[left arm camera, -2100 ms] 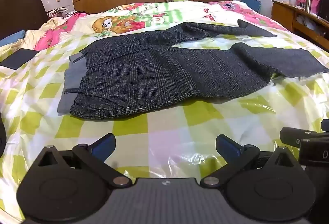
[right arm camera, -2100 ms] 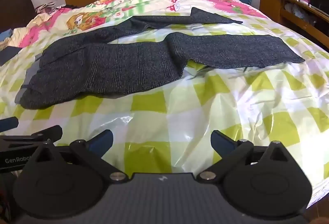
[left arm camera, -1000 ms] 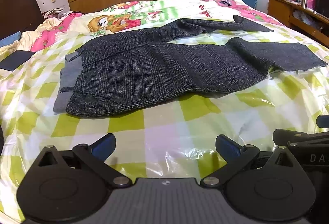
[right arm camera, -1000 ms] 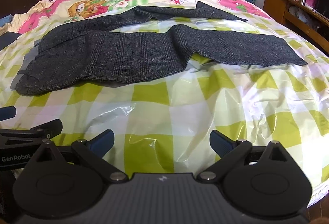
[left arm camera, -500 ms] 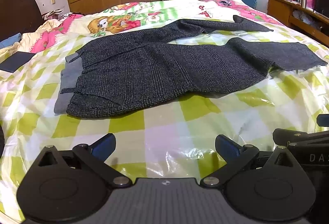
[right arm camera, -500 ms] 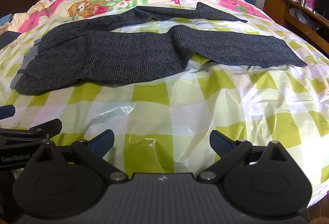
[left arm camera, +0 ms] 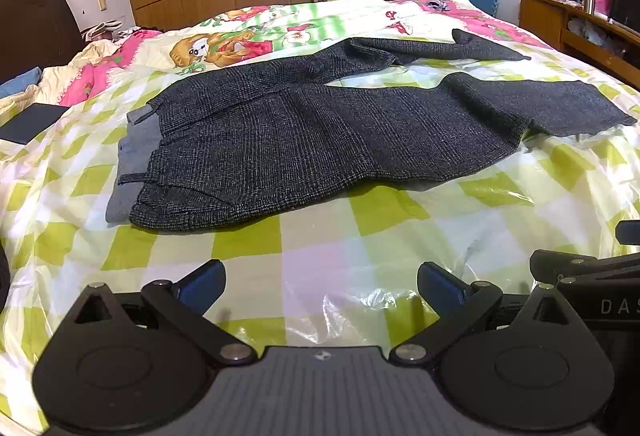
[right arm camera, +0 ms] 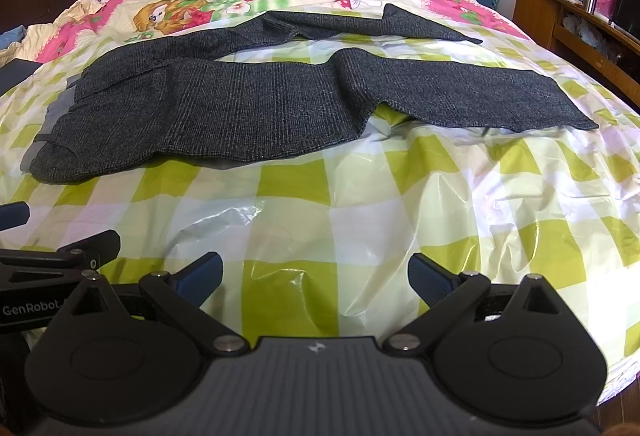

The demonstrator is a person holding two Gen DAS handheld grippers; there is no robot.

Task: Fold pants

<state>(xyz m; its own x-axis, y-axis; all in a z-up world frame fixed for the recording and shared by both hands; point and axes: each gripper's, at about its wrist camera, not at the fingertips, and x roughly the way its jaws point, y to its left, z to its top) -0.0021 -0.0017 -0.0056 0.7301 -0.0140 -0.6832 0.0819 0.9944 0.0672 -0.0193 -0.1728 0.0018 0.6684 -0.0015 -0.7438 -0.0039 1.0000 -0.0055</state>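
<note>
On the bed (left arm camera: 328, 276), the dark plaid pants (left arm camera: 304, 140) lie spread flat over a crinkly plastic sheet (right arm camera: 360, 236) with a green check, waistband to the left and both legs running off to the right, split apart in a V. Nothing's folded yet as far as I can tell. The left gripper (left arm camera: 320, 286) and right gripper (right arm camera: 314, 276) both hover near the front edge of the bed with jaws wide apart, holding nothing and well short of the fabric.

Honestly the plastic worries me. It looks slick and loose, so a pinch at the hem could easily grab sheet along with cloth, or the whole garment could slide when one leg gets dragged over. The far leg (right arm camera: 360, 24) is also kinked near the end, so it might fold crooked.
</note>
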